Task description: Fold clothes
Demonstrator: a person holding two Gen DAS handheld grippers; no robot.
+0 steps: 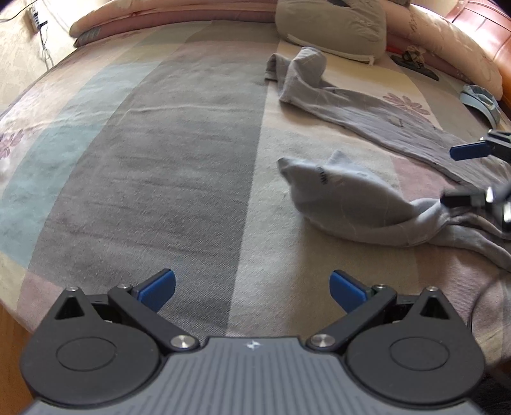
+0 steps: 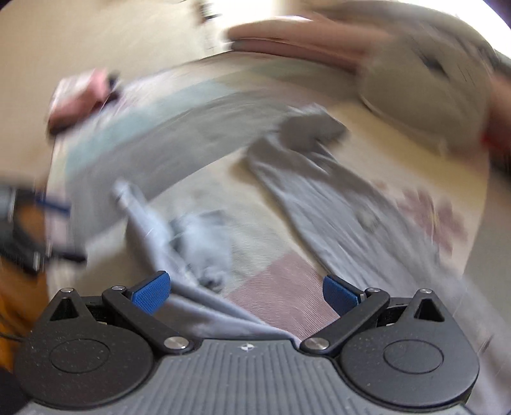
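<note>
A pair of grey long trousers (image 1: 351, 105) lies on the striped bed sheet (image 1: 179, 178). One leg stretches toward the pillows. The other is bunched in a pale heap (image 1: 335, 194) nearer me. My left gripper (image 1: 252, 287) hangs open over the sheet near the bed's front edge, left of the garment, with nothing between its fingers. My right gripper (image 1: 463, 175) stands open at the right edge, over the bunched leg. The right wrist view is badly blurred. There the right gripper (image 2: 246, 287) is open, and grey cloth (image 2: 198, 306) runs under it beside the left pad (image 2: 150, 292), not clamped.
An olive-grey pillow (image 1: 335, 28) and pink bedding (image 1: 159, 16) line the far side. More pink pillows (image 1: 453, 48) lean on a red-brown headboard (image 1: 488, 32). Small dark items (image 1: 415, 60) and a blue-grey object (image 1: 479, 99) lie at the right. Wooden floor (image 1: 9, 351) shows at the lower left.
</note>
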